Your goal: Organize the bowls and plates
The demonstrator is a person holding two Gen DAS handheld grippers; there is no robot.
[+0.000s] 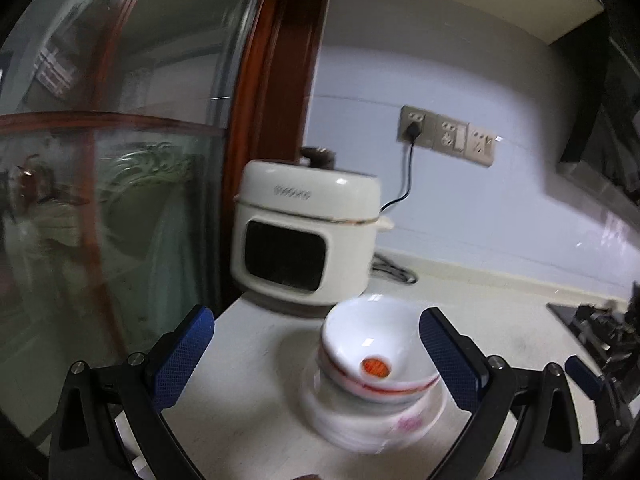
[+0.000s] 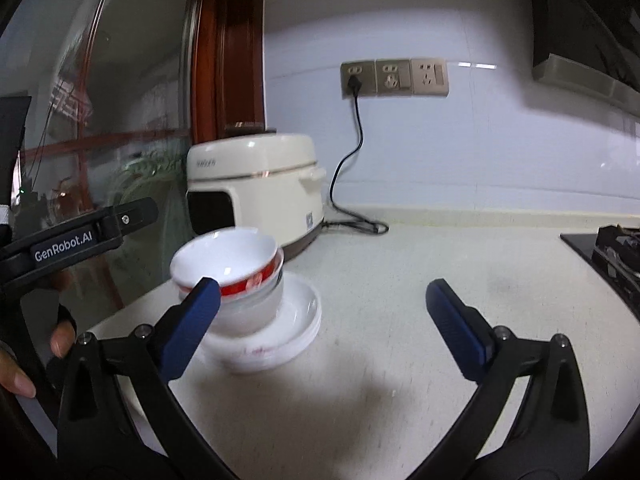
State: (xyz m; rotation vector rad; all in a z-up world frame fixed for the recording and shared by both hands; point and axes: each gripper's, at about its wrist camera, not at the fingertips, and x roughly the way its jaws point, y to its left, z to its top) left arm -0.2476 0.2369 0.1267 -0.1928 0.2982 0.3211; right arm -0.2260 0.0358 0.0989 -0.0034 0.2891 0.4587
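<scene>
White red-banded bowls (image 2: 230, 264), at least two nested and tilted, sit on stacked white plates (image 2: 298, 320) on the desk (image 2: 400, 320) before the rice cooker (image 2: 256, 184). Both hand-held grippers, left (image 1: 316, 356) and right (image 2: 322, 312), gape wide, empty.

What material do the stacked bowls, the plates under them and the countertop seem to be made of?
Bowls: probably glazed ceramic, white and glossy with a red band and sharp highlights. Plates: likely the same glazed ceramic, shiny white rims. Countertop: pale, matte, faintly speckled, perhaps stone or composite; the pictures cannot settle which.
</scene>
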